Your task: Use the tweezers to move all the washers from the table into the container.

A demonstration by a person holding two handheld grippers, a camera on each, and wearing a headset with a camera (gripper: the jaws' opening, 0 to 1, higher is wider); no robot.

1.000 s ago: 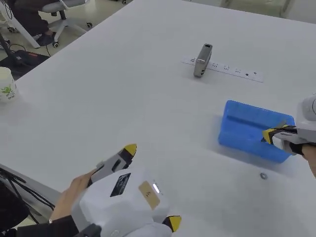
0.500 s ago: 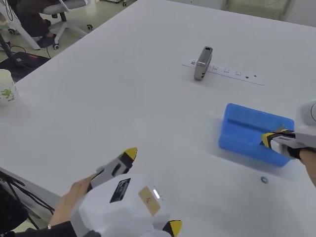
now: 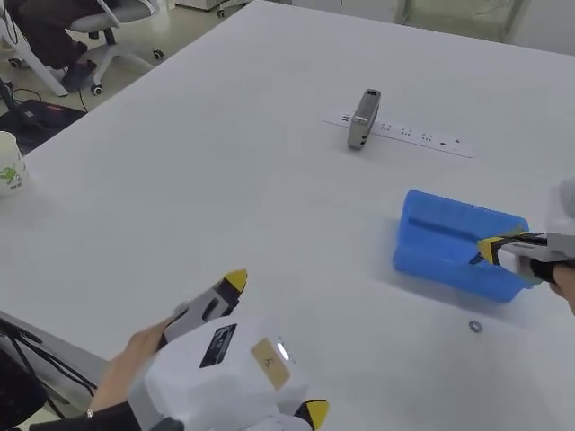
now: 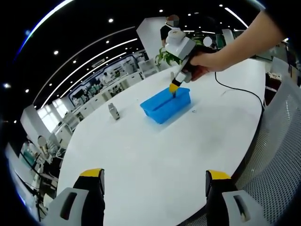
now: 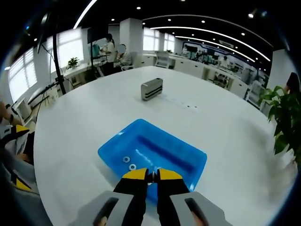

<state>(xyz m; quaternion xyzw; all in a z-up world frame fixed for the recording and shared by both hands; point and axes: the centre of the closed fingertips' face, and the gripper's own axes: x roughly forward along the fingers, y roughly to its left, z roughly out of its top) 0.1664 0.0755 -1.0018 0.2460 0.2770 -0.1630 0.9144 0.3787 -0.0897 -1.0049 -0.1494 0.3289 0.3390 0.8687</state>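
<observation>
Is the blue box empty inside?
No, two small washers lie on the floor of the blue container, near its closer edge in the right gripper view.

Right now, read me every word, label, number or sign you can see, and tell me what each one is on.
No text here is clear enough to quote.
Black label on the white left gripper: too blurred to read.
Tan label beside it: too blurred to read.
Green print on the white paper cup: too small to read.
Dark marks on the flat white strip on the table: too small to read.
</observation>
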